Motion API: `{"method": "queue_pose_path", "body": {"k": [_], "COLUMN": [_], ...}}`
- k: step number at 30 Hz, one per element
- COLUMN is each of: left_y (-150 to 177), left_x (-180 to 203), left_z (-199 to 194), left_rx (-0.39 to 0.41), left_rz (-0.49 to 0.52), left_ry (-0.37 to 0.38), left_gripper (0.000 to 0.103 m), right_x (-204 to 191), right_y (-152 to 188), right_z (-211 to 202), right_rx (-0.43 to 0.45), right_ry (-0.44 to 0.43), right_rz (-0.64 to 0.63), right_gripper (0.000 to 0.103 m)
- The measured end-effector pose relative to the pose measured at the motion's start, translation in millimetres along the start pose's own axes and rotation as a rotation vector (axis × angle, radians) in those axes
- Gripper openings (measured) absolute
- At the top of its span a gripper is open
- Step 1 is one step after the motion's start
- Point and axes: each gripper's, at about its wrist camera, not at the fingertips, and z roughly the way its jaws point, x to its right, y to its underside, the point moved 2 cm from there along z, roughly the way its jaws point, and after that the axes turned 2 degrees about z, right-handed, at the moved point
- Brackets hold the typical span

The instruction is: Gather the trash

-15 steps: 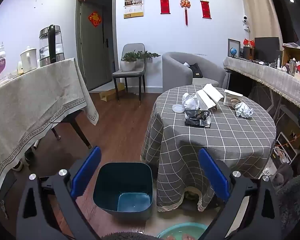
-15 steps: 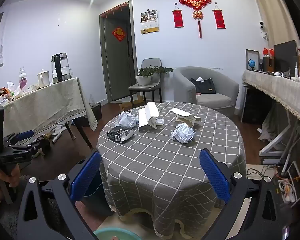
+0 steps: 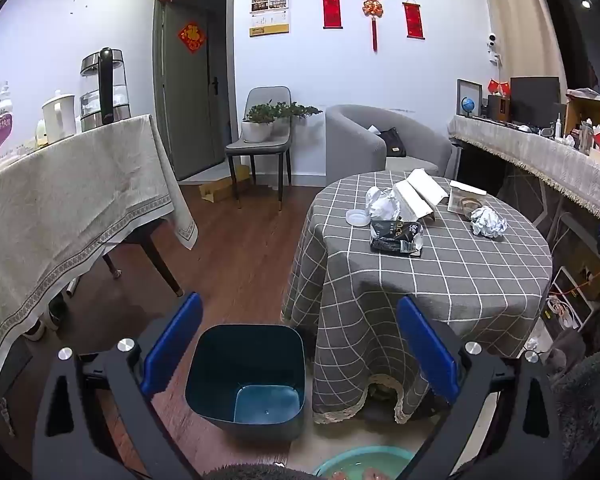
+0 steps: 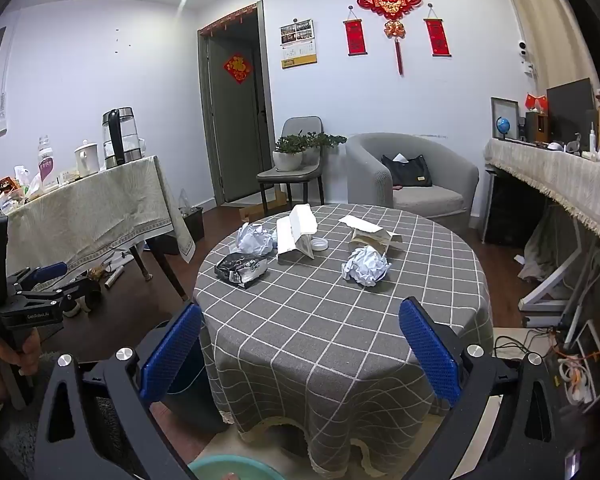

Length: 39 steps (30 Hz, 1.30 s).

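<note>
Left wrist view: left gripper point(image 3: 298, 348), jaws wide and empty, above the bin point(image 3: 247, 376); trash lies far right on the table point(image 3: 440, 280).

Right wrist view: right gripper point(image 4: 299, 350), jaws wide, empty; crumpled paper point(image 4: 366, 266) straight ahead, nearer this hand.

We see a round desk point(image 4: 340, 320) in grey checked cloth bearing two crumpled paper balls point(image 4: 366, 267), a black wrapper point(image 4: 241, 269), white cartons point(image 4: 296, 234) and a small lid point(image 4: 319, 244).
</note>
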Motion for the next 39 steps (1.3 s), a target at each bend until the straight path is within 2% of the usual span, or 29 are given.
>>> {"method": "queue_pose_path", "body": {"k": [39], "left_y": [1.6], "left_x": [-4.4], "left_z": [-0.1], "left_rx": [0.002], "left_rz": [-0.001], "left_ry": [0.001], "left_gripper": [0.099], "right_x": [-0.8], "right_y": [-0.5], "right_z": [0.0], "right_rx": [0.002], "right_ry": [-0.006], "right_rz": [0.013], "right_gripper": [0.1]}}
